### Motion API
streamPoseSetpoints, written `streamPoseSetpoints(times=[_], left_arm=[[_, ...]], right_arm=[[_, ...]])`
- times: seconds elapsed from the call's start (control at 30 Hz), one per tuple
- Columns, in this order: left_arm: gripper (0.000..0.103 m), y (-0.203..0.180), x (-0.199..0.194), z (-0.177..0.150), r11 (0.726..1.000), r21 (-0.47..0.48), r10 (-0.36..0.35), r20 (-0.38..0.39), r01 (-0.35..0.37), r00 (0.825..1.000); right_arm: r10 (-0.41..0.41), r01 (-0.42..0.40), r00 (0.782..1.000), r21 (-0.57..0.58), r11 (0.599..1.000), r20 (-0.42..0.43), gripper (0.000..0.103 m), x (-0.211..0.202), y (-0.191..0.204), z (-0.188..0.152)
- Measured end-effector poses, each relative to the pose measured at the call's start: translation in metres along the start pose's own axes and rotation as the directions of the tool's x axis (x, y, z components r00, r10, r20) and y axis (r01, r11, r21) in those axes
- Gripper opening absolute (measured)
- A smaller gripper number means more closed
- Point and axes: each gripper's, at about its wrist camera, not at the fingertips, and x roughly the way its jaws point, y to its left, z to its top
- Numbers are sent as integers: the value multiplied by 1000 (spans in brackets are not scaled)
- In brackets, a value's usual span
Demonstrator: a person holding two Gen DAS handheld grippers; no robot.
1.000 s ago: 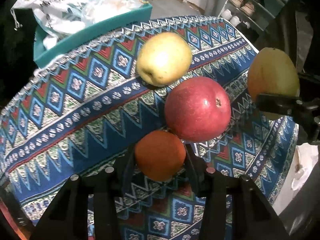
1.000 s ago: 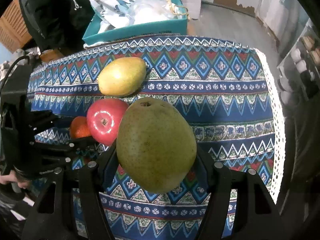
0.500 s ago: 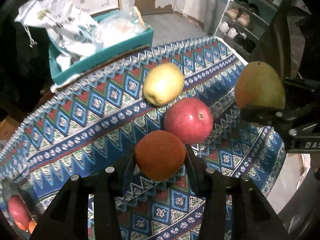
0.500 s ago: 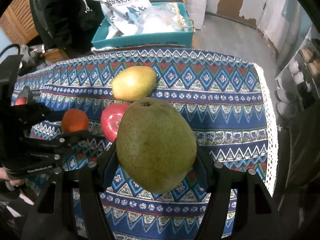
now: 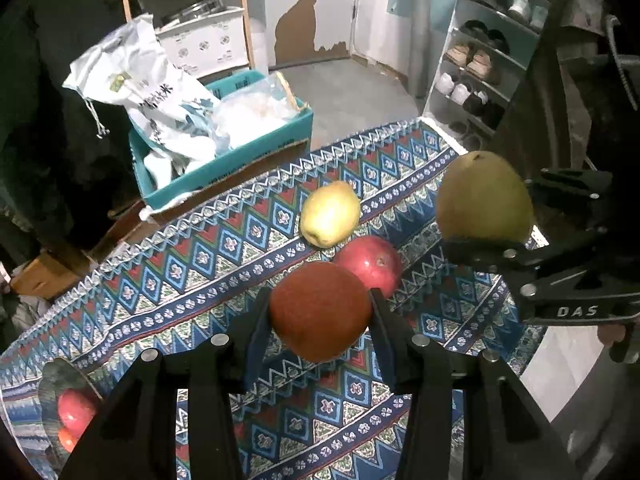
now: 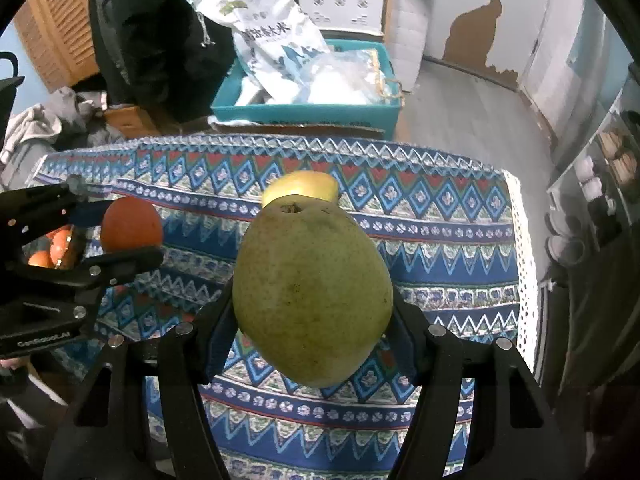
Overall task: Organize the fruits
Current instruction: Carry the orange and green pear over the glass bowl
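Observation:
My left gripper (image 5: pixel 320 312) is shut on an orange (image 5: pixel 320 310) and holds it well above the patterned tablecloth (image 5: pixel 192 280). My right gripper (image 6: pixel 312 320) is shut on a green pear (image 6: pixel 312 296), also lifted; it shows at the right of the left wrist view (image 5: pixel 484 202). The orange shows at the left of the right wrist view (image 6: pixel 131 226). A yellow pear (image 5: pixel 330 214) and a red apple (image 5: pixel 378 262) lie touching on the cloth. A plate (image 5: pixel 50 384) at the cloth's left end holds a red fruit (image 5: pixel 76 408) and an orange one.
A teal box (image 5: pixel 224 160) with white bags stands on the floor behind the table. A shoe rack (image 5: pixel 480 52) is at the far right. The cloth's lace edge (image 6: pixel 524 264) hangs at the table's right end.
Both grippers have risen and pulled back from the table with their fruits still held. The apple and yellow pear look smaller. The plate with fruit has come into view at the left.

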Motion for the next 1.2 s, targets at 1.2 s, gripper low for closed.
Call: streamPoseSetpoints(times=[1.2], left_arm=[[47,117,-105,-68,965,-230,153,91,-129,984]], right_arm=[[176,-160,982,-205,966,62,66,-21,152,63]])
